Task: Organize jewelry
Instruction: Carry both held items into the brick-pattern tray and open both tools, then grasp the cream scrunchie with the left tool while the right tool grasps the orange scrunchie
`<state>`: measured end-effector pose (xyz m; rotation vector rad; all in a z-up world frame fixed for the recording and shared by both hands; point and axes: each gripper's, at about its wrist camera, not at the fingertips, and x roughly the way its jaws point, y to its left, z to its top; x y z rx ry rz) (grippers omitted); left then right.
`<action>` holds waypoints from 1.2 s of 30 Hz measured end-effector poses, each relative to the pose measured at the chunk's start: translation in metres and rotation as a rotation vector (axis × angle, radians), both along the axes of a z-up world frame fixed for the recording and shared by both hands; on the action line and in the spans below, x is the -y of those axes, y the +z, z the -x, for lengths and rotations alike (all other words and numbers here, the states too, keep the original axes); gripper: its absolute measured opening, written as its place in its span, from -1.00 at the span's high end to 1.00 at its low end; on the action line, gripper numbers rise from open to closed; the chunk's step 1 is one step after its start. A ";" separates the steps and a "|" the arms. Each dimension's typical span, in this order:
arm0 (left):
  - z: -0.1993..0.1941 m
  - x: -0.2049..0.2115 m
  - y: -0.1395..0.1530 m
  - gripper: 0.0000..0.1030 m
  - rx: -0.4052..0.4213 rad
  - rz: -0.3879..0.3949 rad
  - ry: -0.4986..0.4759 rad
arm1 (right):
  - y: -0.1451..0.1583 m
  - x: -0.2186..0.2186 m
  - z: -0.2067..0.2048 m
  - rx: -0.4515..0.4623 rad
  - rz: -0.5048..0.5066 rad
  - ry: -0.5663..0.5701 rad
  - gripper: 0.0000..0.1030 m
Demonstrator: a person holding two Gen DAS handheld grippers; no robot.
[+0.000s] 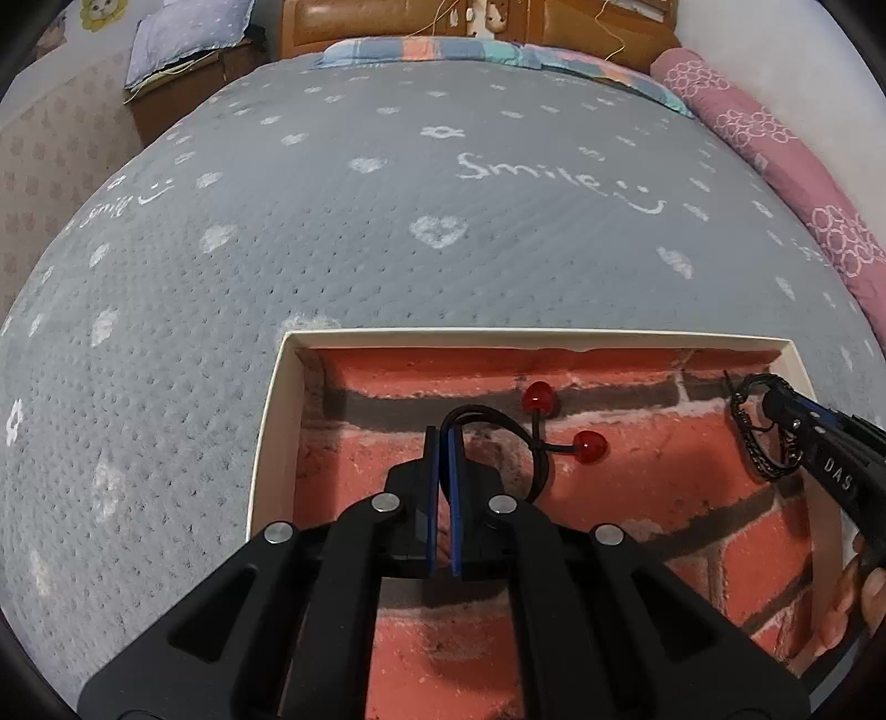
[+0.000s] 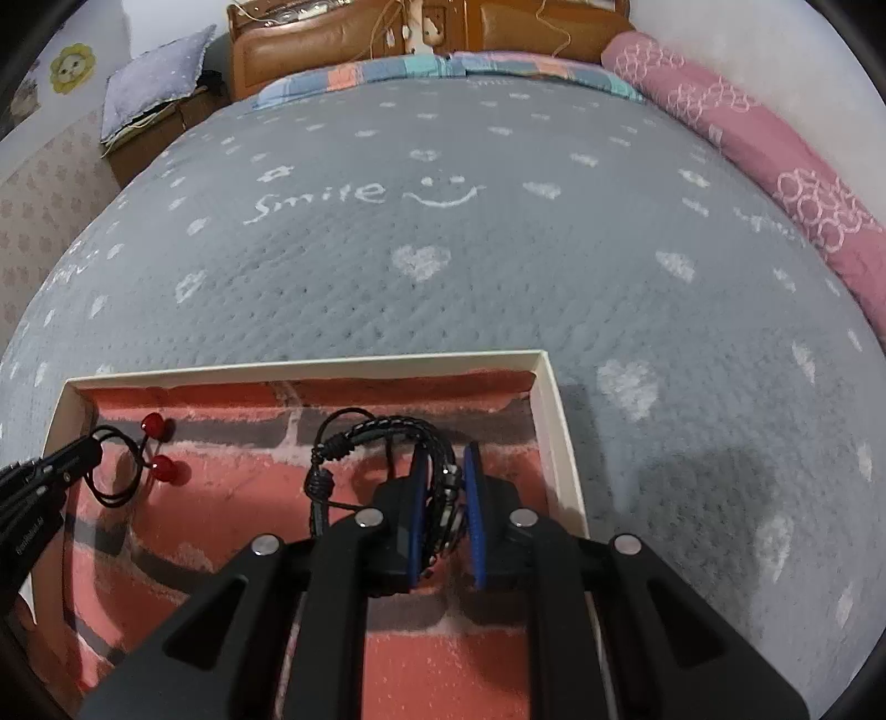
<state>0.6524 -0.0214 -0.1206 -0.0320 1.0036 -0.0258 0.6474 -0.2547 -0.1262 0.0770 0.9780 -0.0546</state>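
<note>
A shallow white-rimmed box (image 1: 277, 399) with a red brick-print floor lies on the bed, its rim also seen in the right wrist view (image 2: 545, 399). My left gripper (image 1: 443, 437) is shut on a black elastic hair tie (image 1: 540, 443) with two red beads (image 1: 537, 394), hanging over the box's left half. My right gripper (image 2: 446, 459) is shut on a black braided bracelet (image 2: 382, 429), held over the box's right half near its right wall. Each gripper shows in the other's view: the right one (image 1: 775, 401) at the right edge, the left one (image 2: 91, 451) at the left edge.
The box rests on a grey bedspread (image 1: 387, 249) printed with hearts and "Smile". A pink rolled blanket (image 1: 775, 155) runs along the right side. A brown headboard (image 2: 332, 33) and a striped pillow (image 1: 443, 52) are at the far end. Fingers of a hand (image 1: 864, 598) show at right.
</note>
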 end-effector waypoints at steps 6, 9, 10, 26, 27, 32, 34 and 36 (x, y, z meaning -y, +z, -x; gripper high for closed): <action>-0.007 -0.003 -0.011 0.93 -0.049 0.001 0.009 | -0.008 0.003 -0.011 -0.067 0.012 -0.010 0.72; -0.008 -0.004 -0.011 0.60 -0.058 -0.006 0.011 | -0.011 0.005 -0.010 -0.073 0.014 -0.010 0.71; -0.007 -0.004 -0.010 0.48 -0.054 -0.019 0.013 | -0.011 0.005 -0.010 -0.077 0.009 -0.012 0.71; 0.075 -0.017 0.105 -0.59 0.151 0.008 -0.003 | 0.076 0.036 0.070 0.084 -0.010 0.027 -0.08; 0.084 -0.017 0.113 -0.65 0.162 0.005 -0.005 | 0.080 0.038 0.076 0.094 -0.009 0.025 -0.10; 0.134 -0.018 0.135 -0.84 0.217 -0.034 -0.027 | 0.104 0.044 0.125 0.143 -0.012 0.016 -0.17; 0.156 -0.018 0.139 -0.90 0.233 -0.051 -0.045 | 0.110 0.045 0.144 0.154 -0.011 0.013 -0.18; 0.173 -0.018 0.139 -0.90 0.236 -0.077 -0.058 | 0.113 0.049 0.161 0.166 -0.022 0.005 -0.19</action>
